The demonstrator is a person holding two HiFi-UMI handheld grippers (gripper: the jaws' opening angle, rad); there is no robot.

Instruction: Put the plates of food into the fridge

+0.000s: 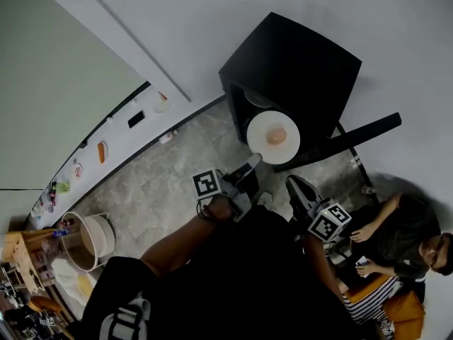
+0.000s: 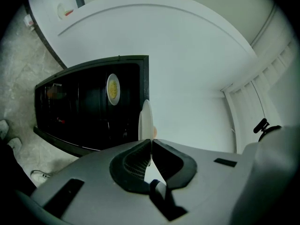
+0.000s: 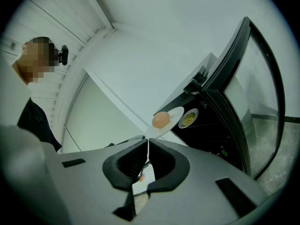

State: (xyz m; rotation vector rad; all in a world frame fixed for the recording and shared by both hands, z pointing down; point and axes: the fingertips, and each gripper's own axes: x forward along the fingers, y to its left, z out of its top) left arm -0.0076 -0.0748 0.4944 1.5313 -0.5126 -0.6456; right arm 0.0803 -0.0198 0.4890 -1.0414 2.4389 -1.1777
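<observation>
A white plate (image 1: 273, 137) with a round orange-brown piece of food (image 1: 277, 136) hangs in front of the open black fridge (image 1: 297, 69). My left gripper (image 1: 253, 161) is shut on the plate's near rim. In the left gripper view the plate (image 2: 146, 118) shows edge-on between the closed pads. A second plate with yellow food (image 2: 112, 89) stands on a shelf inside the fridge (image 2: 89, 111). My right gripper (image 1: 292, 183) sits just below and right of the held plate, jaws shut with nothing in them. Its own view shows the held plate (image 3: 165, 122) and the shelf plate (image 3: 189, 118) beyond its tips.
The fridge door (image 1: 354, 142) stands open to the right. A person (image 1: 396, 236) sits on the floor at the lower right. A white bucket (image 1: 88, 241) stands at the left, and a long ledge (image 1: 102, 151) with small items runs along the wall. Shoes (image 2: 8, 134) lie on the stone floor.
</observation>
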